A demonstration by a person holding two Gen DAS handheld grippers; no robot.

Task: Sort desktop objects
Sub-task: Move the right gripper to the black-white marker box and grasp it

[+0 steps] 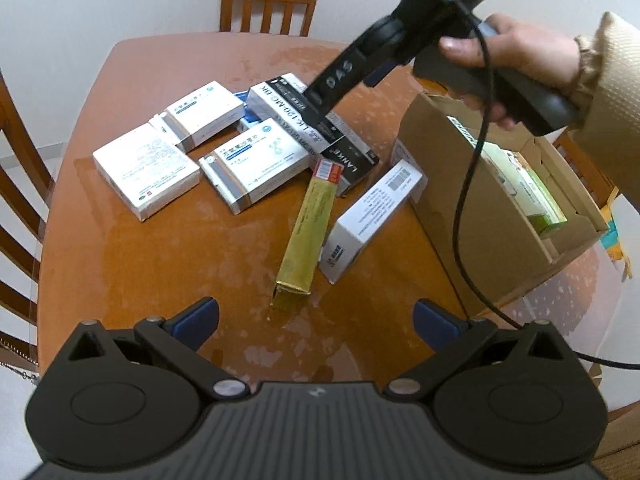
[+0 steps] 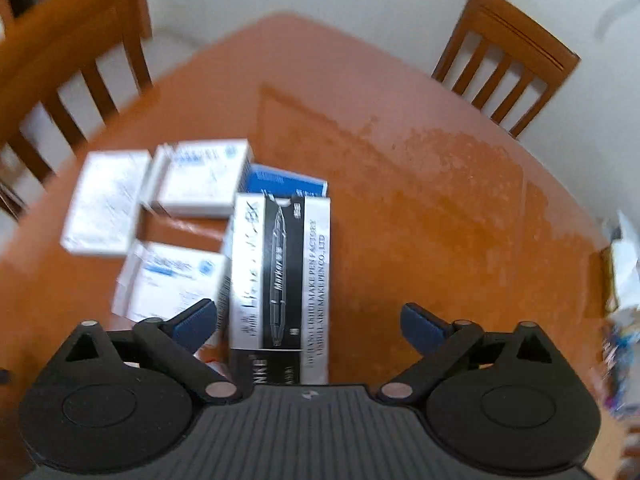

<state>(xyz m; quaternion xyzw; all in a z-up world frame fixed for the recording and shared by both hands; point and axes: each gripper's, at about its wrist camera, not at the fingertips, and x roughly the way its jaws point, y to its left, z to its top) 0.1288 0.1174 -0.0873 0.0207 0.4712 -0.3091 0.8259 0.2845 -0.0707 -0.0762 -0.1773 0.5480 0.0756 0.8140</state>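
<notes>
Left gripper (image 1: 316, 314): fingers (image 1: 196, 318) spread wide, nothing between them, hovering over the desk (image 1: 180, 264). Just ahead of the gap, a long gold box (image 1: 308, 232) lies flat, its near end close to the fingertips. Beside it on the right-finger side, a white barcode box (image 1: 368, 220), tilted, leaning toward the cardboard box (image 1: 472, 216). That cardboard box sits beyond the right finger w/ green and white packs inside. Further out past the left finger: a group of white boxes (image 1: 144, 172), some overlapping. Behind the gold box is a black-and-white pen box (image 1: 308, 124), resting on other boxes.

Right gripper (image 2: 308, 322): fingers released, wide apart, empty. The pen box (image 2: 280, 280) runs lengthwise between them, nearer the left finger (image 2: 196, 322), not touched by either pad. A blue box (image 2: 284, 184) sits just beyond its far end. White boxes (image 2: 200, 176) lie off to the left-finger side, blurred. In left wrist view, a hand (image 1: 516, 56) holds the right gripper's handle above the pen box. Chairs (image 2: 504, 64) at the far desk edge.
</notes>
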